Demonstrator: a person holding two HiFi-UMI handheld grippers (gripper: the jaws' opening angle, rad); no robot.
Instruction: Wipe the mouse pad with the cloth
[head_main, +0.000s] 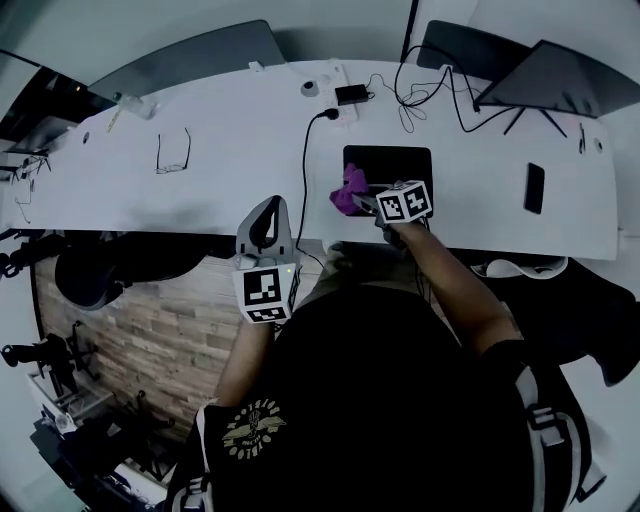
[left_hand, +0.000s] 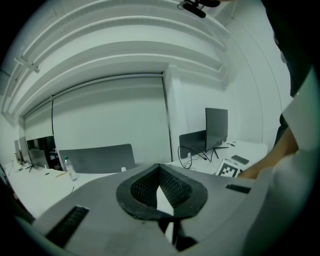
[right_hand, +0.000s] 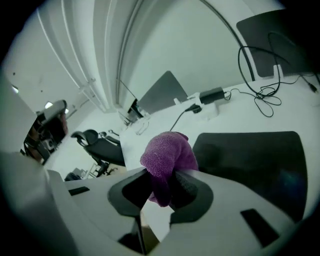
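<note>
Head view: long white table (head_main: 200, 190) with a black mouse pad (head_main: 390, 163) lying right of centre, close to the near edge. The purple cloth (head_main: 348, 190) is bunched at the pad's near-left corner, held in the right gripper (head_main: 362, 200), which reaches in from the near side. The left gripper (head_main: 266, 215) hangs well apart from the pad, out left at the table's near edge, jaws pointing away from me. Also on the table: glasses (head_main: 172, 152) far left, a phone (head_main: 534, 188) right of the pad, and a black adaptor (head_main: 350, 94) with cables along the far side.

Left gripper view: the tips of the left gripper (left_hand: 159, 169) are drawn together with nothing between them (only pale table shows through the slot behind the tips). A dark monitor (left_hand: 216, 127) stands far right and a bottle (left_hand: 70, 170) far left.

Right gripper view: the right gripper (right_hand: 161, 176) is clamped narrow on the cloth (right_hand: 167, 155), which bulges out past the tips. The mouse pad (right_hand: 255, 160) fills the right side, its left edge just behind the cloth. Whether the cloth presses on the pad, I cannot tell. An office chair (right_hand: 97, 142) sits off the table's left end.
</note>
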